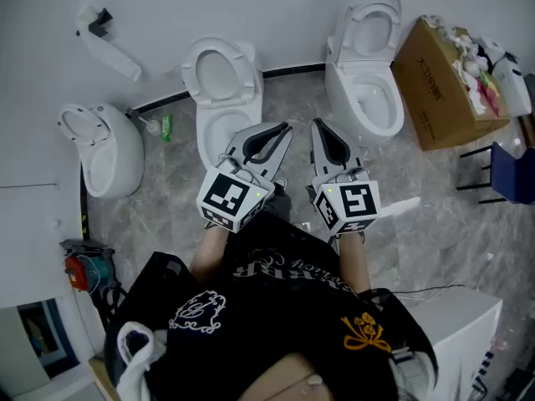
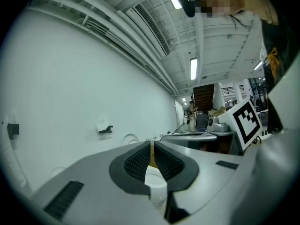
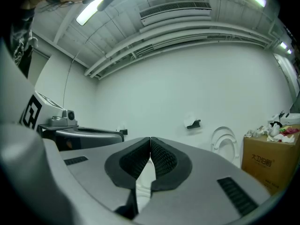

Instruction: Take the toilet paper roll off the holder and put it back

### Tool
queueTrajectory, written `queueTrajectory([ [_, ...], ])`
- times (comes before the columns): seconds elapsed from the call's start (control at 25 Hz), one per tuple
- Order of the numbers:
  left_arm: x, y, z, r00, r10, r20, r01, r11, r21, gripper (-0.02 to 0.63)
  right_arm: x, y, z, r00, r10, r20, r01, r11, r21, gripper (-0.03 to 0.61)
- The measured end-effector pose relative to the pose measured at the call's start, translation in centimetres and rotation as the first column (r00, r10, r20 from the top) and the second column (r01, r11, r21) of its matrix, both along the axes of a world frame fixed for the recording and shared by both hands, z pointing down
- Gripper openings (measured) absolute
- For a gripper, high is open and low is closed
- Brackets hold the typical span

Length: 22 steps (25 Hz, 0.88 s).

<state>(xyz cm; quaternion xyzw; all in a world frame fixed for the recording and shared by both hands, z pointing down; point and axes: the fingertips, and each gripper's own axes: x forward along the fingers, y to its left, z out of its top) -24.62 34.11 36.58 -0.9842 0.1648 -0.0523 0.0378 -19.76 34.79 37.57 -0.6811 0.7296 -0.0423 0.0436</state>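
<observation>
A white ceramic toilet with its lid raised [image 1: 221, 86] stands on the grey marbled floor [image 1: 435, 199] against the white wall [image 1: 276, 15]. To its left sits a second white toilet [image 1: 100, 149], with a small green bottle [image 1: 166, 127] on the floor between the two. To its right stands a third white toilet [image 1: 368, 65], and beyond that an open brown cardboard box [image 1: 439, 86] stuffed with pale scraps.

Toilets [image 1: 221, 90]: glossy white ceramic, smooth. Floor [image 1: 167, 182]: grey veined stone, faint sheen. Box [image 1: 435, 90]: matt brown cardboard. Left gripper [image 1: 282, 129], right gripper [image 1: 318, 125]: matt grey plastic; pads [image 3: 164, 161] black, ribbed, rubbery. Wall [image 1: 276, 7]: smooth matt white
</observation>
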Motion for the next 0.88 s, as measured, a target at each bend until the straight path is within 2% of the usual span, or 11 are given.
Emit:
queueTrajectory([
  [0.24,1.4,-1.9,0.3,1.0,-0.014,0.021,0.014,1.0,-0.012,0.037,1.8,-2.2,0.3,0.999,-0.004,0.034,0.005,1.0,-0.006,0.017],
  [0.48,3.0,-5.9,1.0,0.999,-0.022,0.033,0.023,0.999,-0.029,0.037,3.4,-5.9,1.0,0.999,-0.011,0.047,0.012,1.0,-0.025,0.017],
  [0.88,8.7,-17.5,1.8,0.999,0.013,0.045,-0.011,0.999,-0.034,0.037,9.0,-17.0,1.6,0.999,0.028,0.044,-0.026,0.998,-0.054,0.017],
])
